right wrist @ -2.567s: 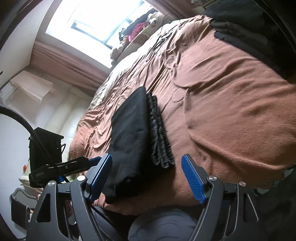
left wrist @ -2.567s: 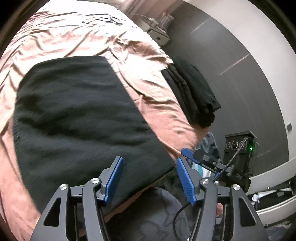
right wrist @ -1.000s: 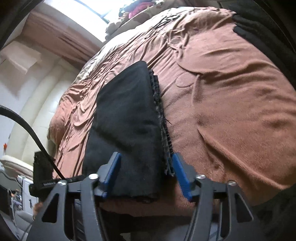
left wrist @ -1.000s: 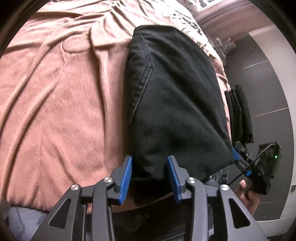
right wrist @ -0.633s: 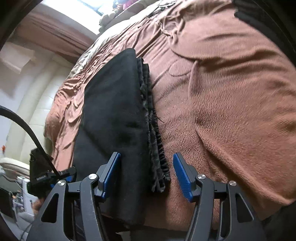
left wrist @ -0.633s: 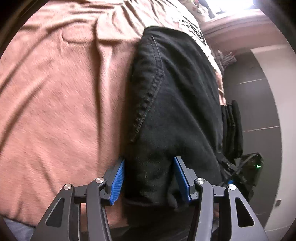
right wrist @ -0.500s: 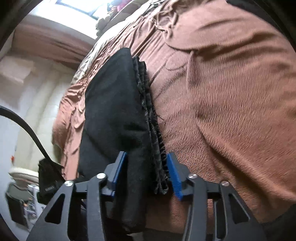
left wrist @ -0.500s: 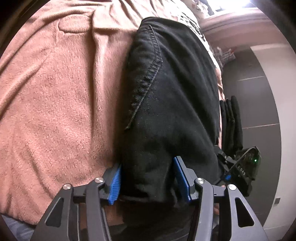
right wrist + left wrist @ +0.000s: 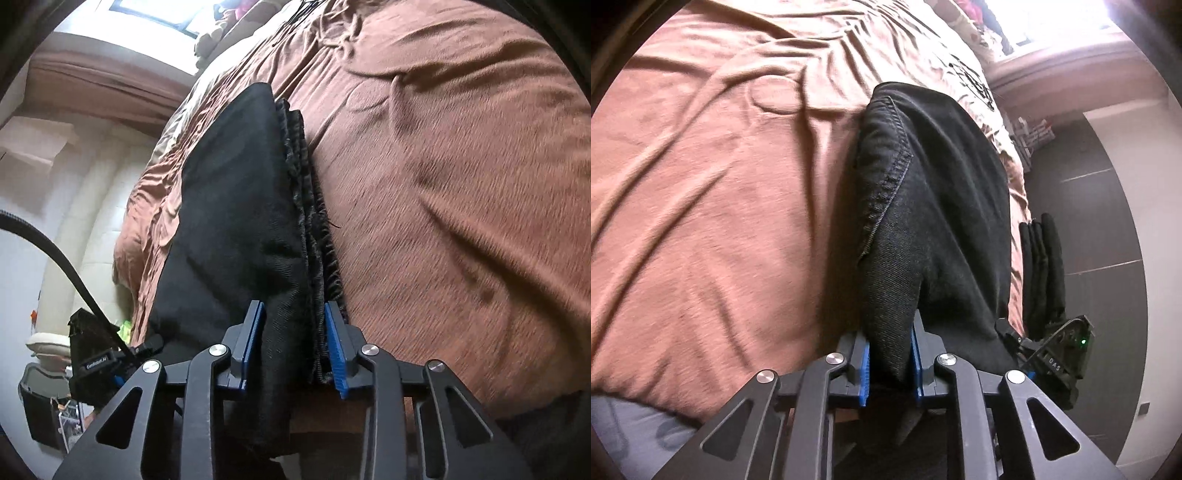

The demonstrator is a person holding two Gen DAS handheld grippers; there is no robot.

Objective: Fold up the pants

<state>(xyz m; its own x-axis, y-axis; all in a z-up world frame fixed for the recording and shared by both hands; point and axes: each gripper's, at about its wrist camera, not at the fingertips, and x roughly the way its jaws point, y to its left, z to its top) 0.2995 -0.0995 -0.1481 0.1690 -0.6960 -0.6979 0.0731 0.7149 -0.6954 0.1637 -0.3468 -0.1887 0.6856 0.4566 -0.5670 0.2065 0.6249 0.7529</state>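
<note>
1. left gripper (image 9: 889, 356): fingers closing, already pinching the near edge of the black pants (image 9: 934, 206).
2. right gripper (image 9: 291, 341): closing too, clamped on the pants' frayed end.
3. pants lie folded on the brown bed (image 9: 720, 203); more dark clothes (image 9: 1043, 266) sit beyond.

A rumpled brown bedspread (image 9: 720, 206) covers the bed; a folded stack of black clothes (image 9: 1043, 266) sits at its edge.
</note>
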